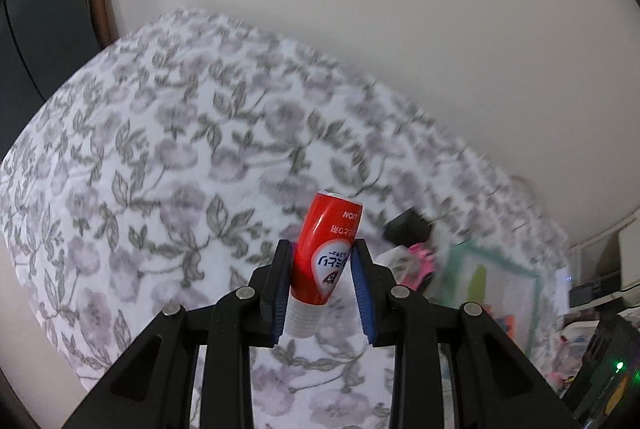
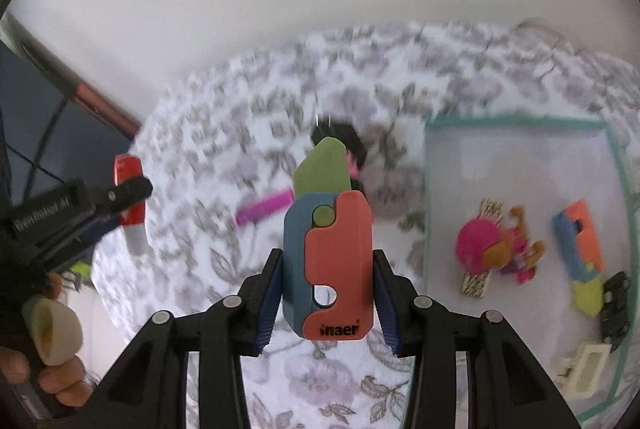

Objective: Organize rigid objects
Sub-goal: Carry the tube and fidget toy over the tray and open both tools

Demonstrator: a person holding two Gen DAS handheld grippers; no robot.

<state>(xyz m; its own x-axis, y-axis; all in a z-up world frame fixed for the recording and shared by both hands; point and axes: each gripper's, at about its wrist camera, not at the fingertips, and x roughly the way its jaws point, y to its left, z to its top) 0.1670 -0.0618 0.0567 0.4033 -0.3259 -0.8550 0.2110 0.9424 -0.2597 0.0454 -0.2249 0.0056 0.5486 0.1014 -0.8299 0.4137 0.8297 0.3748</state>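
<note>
Holding both items clear of the floral bedspread — left gripper clamped on a red toothpaste tube, cap toward the camera; right gripper pinching a tri-colour toy knife, blade pointing ahead. Mesh tray lies ahead-right — likely drop spot, already crowded. Magenta comb and black plug lie ahead on the bedspread.

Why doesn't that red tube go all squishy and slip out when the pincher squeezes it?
The red tube probably has firm plastic walls: it keeps its rounded shape between the left gripper pads. Its glossy skin looks slippery, so it might slide if the grip loosened. Set upright on its narrow white cap, it could tip on the soft flowered blanket.
</note>
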